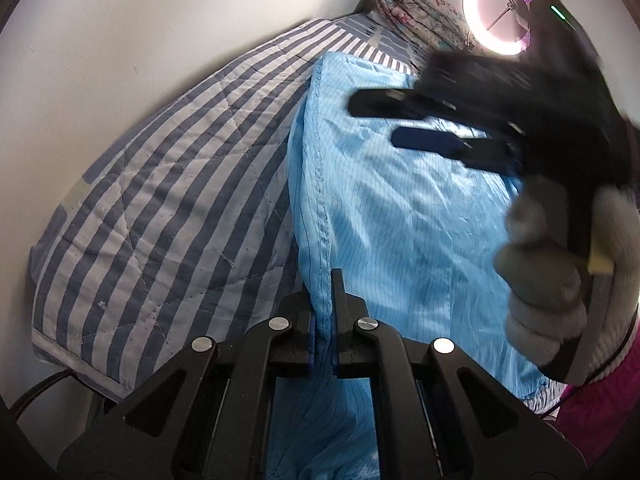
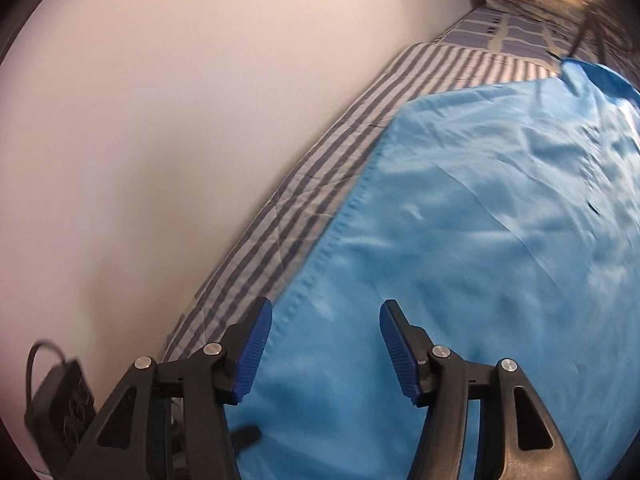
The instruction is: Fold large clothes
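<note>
Pinching the blue garment's (image 1: pixel 400 216) stitched edge in our closed left gripper (image 1: pixel 323 320) on the striped bed (image 1: pixel 160 200), we hold our right gripper (image 2: pixel 326 344) open and empty above it, needing a second grip before folding.

The black right hand-held gripper (image 1: pixel 404 120) and the grey-gloved hand (image 1: pixel 548 264) holding it are smeared by motion blur in the left wrist view, while the light-blue pinstriped garment (image 2: pixel 460 220) runs off the right wrist view's right and bottom edges.
</note>
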`<state>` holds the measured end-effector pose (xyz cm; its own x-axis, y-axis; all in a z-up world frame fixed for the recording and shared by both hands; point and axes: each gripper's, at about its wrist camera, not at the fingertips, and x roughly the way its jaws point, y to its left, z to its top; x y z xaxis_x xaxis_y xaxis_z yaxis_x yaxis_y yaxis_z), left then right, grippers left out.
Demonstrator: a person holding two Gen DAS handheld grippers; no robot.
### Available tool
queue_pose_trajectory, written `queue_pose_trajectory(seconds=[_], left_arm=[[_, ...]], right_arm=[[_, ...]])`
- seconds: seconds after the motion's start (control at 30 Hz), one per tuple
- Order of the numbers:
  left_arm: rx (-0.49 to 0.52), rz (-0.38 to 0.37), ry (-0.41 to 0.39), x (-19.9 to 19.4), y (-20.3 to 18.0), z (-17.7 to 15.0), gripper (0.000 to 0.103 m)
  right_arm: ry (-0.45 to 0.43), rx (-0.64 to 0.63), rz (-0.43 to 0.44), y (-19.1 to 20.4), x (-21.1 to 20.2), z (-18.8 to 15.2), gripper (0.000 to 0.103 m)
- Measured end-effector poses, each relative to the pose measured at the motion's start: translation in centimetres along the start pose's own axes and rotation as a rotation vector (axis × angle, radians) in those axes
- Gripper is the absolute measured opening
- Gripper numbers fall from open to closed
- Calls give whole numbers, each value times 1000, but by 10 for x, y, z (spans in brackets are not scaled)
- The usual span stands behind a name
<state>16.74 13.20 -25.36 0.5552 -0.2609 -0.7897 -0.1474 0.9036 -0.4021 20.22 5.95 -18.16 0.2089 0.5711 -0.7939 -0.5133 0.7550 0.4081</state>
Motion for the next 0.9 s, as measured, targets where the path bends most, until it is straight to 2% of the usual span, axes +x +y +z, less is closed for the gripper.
queue_pose_trajectory(seconds=[0.13, 0.37, 0.47, 0.5, 0.6, 0.7, 0.9], left_arm=[[13, -10, -4, -6, 1, -1, 2], [59, 21, -25, -11, -11, -2, 2], [74, 32, -30, -10, -21, -3, 2], [78, 34, -31, -10, -23, -3, 2], [99, 44, -38, -11, -34, -5, 2], [131, 54, -50, -12, -49, -7, 2], [221, 65, -69, -15, -91, -20, 2]], right_arm=[[49, -11, -56, 18, 24, 11, 60], [114, -55, -169, 36, 54, 19, 58], [141, -90, -265, 43, 64, 18, 27], [141, -87, -273, 42, 65, 18, 22], [120, -58, -250, 36, 59, 19, 4], [87, -21, -195, 24, 44, 19, 0], [-8, 59, -87, -1, 1, 11, 0]])
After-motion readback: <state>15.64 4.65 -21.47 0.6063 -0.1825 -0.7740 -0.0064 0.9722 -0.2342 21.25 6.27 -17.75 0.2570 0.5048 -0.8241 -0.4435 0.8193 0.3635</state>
